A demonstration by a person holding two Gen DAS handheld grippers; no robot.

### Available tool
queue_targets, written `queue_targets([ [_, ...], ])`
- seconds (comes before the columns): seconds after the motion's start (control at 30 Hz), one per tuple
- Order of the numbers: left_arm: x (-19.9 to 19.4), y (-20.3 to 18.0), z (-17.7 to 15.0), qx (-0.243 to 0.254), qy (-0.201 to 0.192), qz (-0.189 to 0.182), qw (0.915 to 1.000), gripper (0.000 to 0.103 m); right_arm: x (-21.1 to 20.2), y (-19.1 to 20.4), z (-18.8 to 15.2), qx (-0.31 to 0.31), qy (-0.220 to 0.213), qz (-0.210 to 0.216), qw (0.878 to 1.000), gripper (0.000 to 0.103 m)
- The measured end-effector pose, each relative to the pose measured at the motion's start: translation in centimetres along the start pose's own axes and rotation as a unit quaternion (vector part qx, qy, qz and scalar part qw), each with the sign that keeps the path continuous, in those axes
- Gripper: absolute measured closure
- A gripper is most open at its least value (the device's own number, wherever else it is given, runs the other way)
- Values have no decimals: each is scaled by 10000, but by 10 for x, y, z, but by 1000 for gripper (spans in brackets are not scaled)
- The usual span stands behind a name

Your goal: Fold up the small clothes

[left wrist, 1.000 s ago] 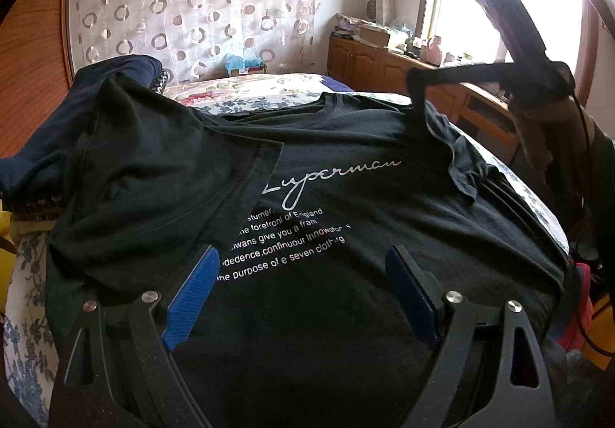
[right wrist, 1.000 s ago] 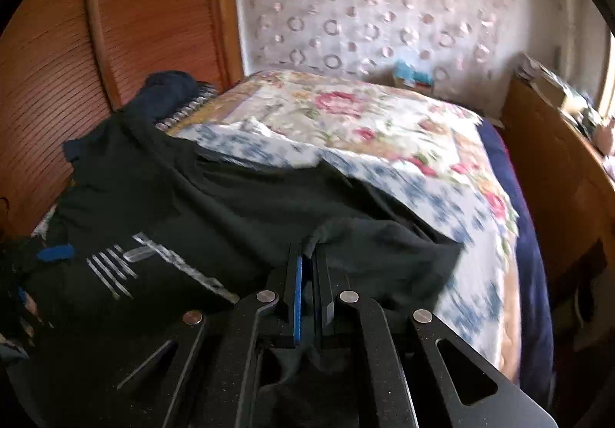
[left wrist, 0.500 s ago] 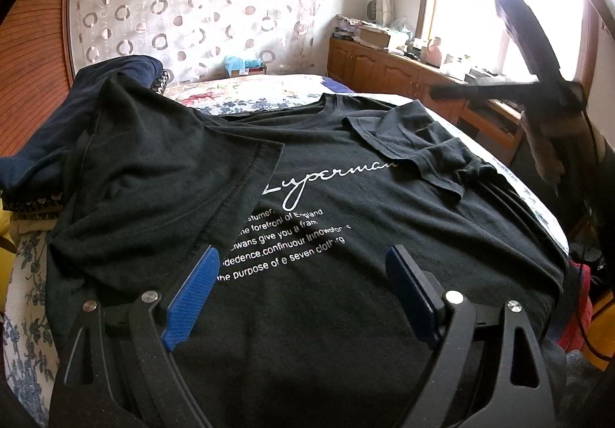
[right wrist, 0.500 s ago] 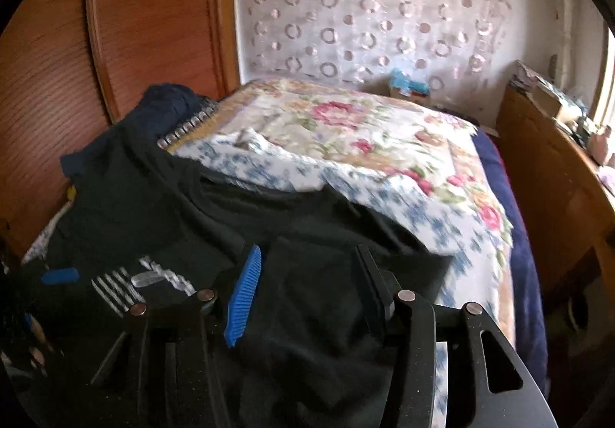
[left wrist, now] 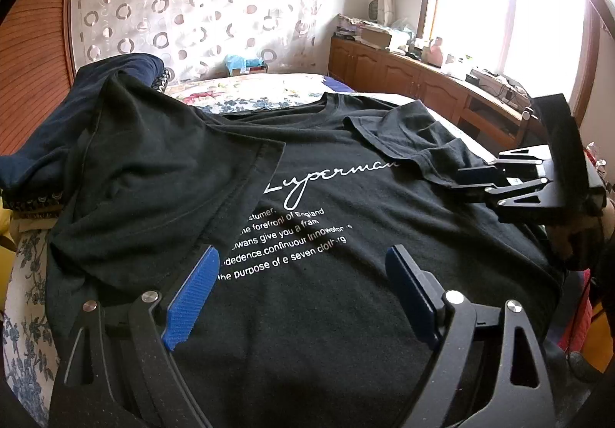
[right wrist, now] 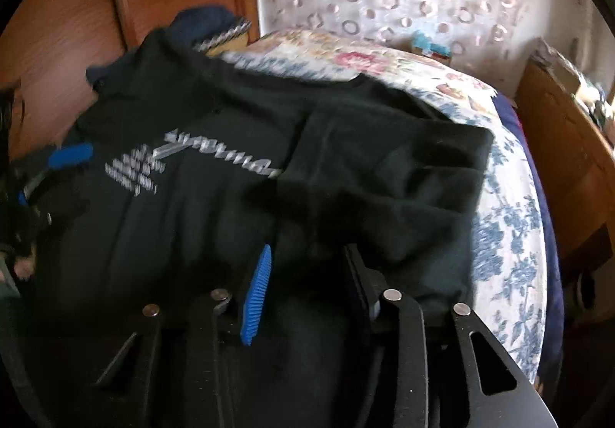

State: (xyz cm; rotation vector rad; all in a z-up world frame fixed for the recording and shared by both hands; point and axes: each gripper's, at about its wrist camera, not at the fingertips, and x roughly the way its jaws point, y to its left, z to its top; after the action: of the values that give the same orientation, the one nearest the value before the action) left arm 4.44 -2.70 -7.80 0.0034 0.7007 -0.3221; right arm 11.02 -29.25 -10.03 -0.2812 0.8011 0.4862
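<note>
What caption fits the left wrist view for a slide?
Open left gripper hovers over a black printed T-shirt with both sleeves folded inward on the floral bedspread; open right gripper at its right edge.

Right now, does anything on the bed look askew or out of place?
Yes. The black T-shirt lies with both sleeves folded inward, but the left fold is rumpled and drapes over a navy garment bunched at the bed's left edge, so it isn't lying flat.
</note>
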Motion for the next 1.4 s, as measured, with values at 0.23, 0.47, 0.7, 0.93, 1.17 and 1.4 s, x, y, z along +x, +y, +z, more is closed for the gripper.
queue_targets([
  [0.23,0,0,0,-3,-1,1,10000,14,-10,3,-2,-144,-15,-208,9997,92],
  [0.47,1,-1,0,6,-6,8,10000,14,-44,0,-10,20,-207,209,9996,92],
  [0.7,1,1,0,-46,-14,-2,10000,14,-47,-11,-12,244,-328,108,9991,61],
  [0.93,-2,12,9,-48,-78,123,9999,14,-45,-39,-10,534,-458,-223,9973,59],
  [1.17,-11,44,34,-28,-318,545,9980,14,-18,-79,5,940,-398,-467,9937,59],
  [1.4,-10,72,54,-95,-352,766,9964,14,25,-109,39,1263,-198,-467,9907,59],
])
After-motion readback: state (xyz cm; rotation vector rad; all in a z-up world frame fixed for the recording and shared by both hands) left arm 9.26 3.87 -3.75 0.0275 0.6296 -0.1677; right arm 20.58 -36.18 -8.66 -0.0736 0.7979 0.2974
